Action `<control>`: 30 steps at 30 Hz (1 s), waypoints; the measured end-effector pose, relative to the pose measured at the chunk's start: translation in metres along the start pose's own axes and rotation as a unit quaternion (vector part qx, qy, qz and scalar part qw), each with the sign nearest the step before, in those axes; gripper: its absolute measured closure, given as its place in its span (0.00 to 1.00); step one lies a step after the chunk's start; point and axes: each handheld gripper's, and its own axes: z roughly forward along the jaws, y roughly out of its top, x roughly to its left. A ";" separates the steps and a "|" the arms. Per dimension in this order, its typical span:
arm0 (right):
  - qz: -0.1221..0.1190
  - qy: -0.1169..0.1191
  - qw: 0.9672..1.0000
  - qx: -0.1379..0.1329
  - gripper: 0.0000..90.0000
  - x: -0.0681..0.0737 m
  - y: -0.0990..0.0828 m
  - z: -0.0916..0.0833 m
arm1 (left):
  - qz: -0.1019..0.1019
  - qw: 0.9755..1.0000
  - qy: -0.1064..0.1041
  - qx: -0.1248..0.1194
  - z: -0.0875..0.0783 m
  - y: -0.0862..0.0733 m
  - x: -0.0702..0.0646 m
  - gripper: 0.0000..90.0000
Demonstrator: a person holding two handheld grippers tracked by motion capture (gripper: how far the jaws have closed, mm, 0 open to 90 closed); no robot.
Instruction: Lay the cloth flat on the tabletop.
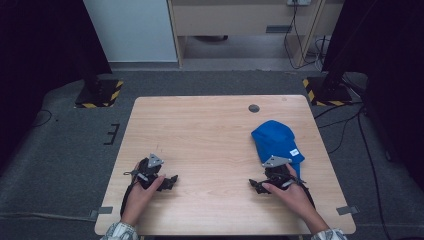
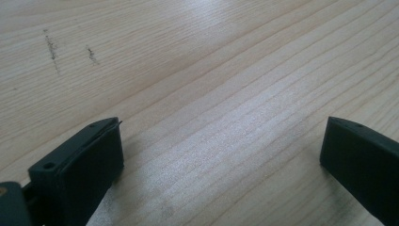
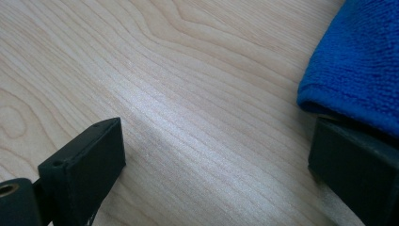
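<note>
A crumpled blue cloth (image 1: 276,141) with a small white label lies on the right half of the wooden table (image 1: 210,130). My right gripper (image 1: 256,185) rests on the table just in front of the cloth, held by a hand. Its jaws stand wide apart over bare wood (image 3: 216,141), and the blue cloth (image 3: 357,70) lies beside and partly over one jaw. My left gripper (image 1: 172,180) rests near the front left of the table in the other hand. Its jaws are wide apart too, with nothing but bare wood (image 2: 221,141) between them.
A small dark round hole (image 1: 254,108) sits near the table's far edge. Two black stands with yellow-striped bases (image 1: 99,93) (image 1: 325,91) flank the far corners on the grey floor. Cables trail on the floor at the right.
</note>
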 end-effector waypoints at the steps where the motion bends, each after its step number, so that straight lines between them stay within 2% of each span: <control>1: 0.000 -0.001 1.000 0.000 0.05 0.000 0.000 0.000 | 0.000 1.000 0.000 0.000 0.000 0.000 0.000 0.00; 10: 0.003 -0.004 1.000 0.001 0.05 0.000 -0.001 -0.001 | -0.003 1.000 0.003 0.000 0.000 0.000 -0.001 0.00; 12: -0.001 0.001 1.000 0.006 0.09 0.000 0.001 -0.003 | -0.003 1.000 0.003 0.000 0.000 0.000 -0.001 0.00; 20: -0.003 -0.013 0.999 -0.040 0.17 -0.002 0.011 -0.017 | -0.002 1.000 0.004 0.001 -0.001 -0.001 -0.001 0.00; 30: 0.010 -0.038 0.998 -0.053 0.31 -0.013 0.012 -0.031 | -0.004 1.000 0.004 0.000 -0.001 -0.001 -0.002 0.00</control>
